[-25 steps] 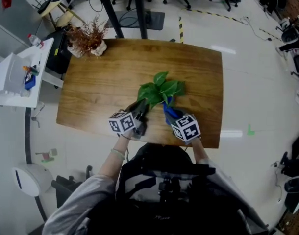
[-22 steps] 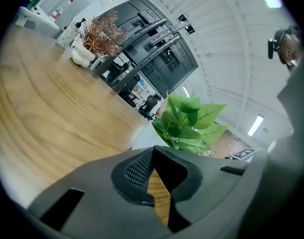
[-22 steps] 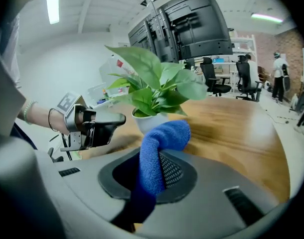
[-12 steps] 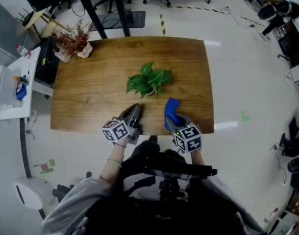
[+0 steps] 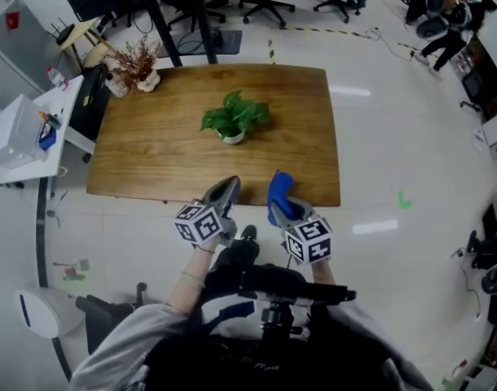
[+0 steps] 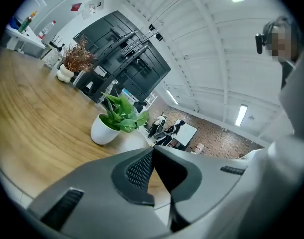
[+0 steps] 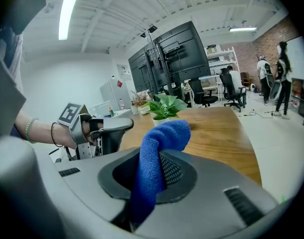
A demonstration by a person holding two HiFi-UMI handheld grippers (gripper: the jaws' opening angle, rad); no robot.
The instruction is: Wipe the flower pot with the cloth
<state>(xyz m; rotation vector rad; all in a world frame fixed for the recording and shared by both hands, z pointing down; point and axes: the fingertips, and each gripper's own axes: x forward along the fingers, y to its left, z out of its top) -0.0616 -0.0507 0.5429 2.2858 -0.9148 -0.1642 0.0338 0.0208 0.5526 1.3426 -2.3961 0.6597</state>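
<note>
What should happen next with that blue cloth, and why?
Probably lay the cloth down near the table edge. The right gripper, clamped on it, has drawn well back from the pot, so the wiping looks finished.

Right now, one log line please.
left gripper: shut, empty | right gripper: shut on cloth | flower pot: on table, apart from both

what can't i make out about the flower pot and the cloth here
Head view: the leaves cover all but a sliver of the flower pot.
Left gripper view: the far side of the flower pot is turned away, and any dirt on it is too small to tell.
Right gripper view: the lower end of the cloth is buried between the jaws of the right hand-held gripper.
</note>
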